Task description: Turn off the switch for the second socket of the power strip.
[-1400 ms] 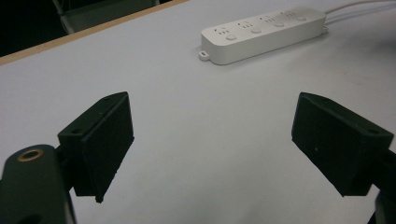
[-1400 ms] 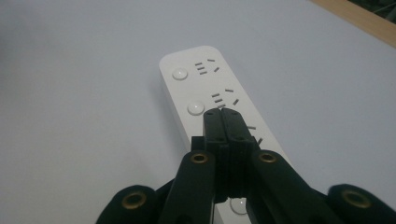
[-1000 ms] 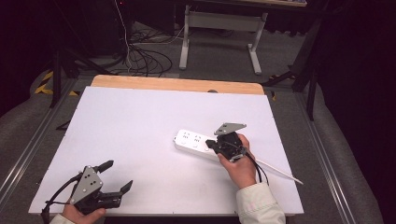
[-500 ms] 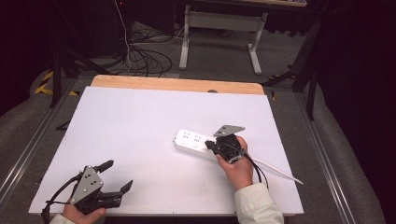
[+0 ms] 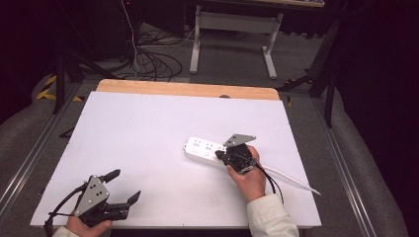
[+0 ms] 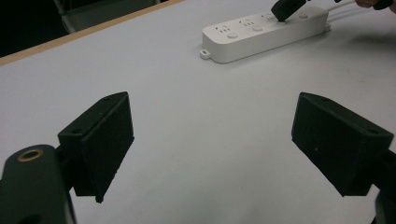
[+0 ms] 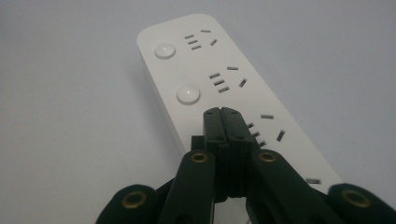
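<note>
A white power strip (image 5: 201,147) with round buttons and socket slots lies flat on the white table (image 5: 148,123), right of centre. My right gripper (image 5: 220,156) is shut with nothing between its jaws. Its joined tips (image 7: 222,113) rest on the strip's top face (image 7: 196,60), in line with the row of buttons and beside a socket's slots. My left gripper (image 5: 126,185) stands open near the front left corner, far from the strip. Its jaws (image 6: 210,144) are wide apart and empty, and point toward the strip (image 6: 261,32) and the right gripper's tip (image 6: 285,7).
The strip's white cable (image 5: 291,178) runs off toward the table's right front edge. A wooden strip (image 5: 188,89) borders the table's far edge. Beyond it are cables on the floor (image 5: 148,59) and a metal stand (image 5: 232,29).
The right gripper has dipped very slightly onto the power strip. The left gripper has not moved.
</note>
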`<state>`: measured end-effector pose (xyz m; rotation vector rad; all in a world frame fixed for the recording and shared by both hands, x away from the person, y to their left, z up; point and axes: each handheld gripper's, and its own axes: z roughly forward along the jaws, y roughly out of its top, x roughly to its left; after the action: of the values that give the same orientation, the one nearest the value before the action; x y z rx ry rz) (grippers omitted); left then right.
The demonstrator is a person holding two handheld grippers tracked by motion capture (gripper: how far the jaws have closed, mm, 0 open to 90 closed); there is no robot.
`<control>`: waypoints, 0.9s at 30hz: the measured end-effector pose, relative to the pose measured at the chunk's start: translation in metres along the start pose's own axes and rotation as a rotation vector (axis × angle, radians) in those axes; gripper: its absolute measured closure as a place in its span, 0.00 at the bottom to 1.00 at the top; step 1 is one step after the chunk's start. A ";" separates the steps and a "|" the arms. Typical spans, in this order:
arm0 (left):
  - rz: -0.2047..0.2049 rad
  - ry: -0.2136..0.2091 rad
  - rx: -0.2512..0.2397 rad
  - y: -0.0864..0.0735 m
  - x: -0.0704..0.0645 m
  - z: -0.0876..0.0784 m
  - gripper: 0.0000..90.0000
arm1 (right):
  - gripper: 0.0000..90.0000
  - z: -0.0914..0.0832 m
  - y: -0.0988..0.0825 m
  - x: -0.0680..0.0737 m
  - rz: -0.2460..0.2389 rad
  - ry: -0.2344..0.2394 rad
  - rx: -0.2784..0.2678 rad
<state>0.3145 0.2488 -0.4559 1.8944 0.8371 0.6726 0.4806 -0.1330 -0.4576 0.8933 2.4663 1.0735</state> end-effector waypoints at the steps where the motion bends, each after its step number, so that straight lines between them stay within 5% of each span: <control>1: 0.000 0.000 0.000 0.000 0.000 0.000 0.15 | 1.00 0.000 0.000 0.000 -0.001 -0.001 0.000; 27: 0.004 0.003 0.001 0.000 0.000 0.000 0.15 | 1.00 0.003 -0.004 0.005 -0.012 -0.043 -0.004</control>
<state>0.3140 0.2486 -0.4557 1.8966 0.8363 0.6776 0.4764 -0.1304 -0.4623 0.8906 2.4299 1.0441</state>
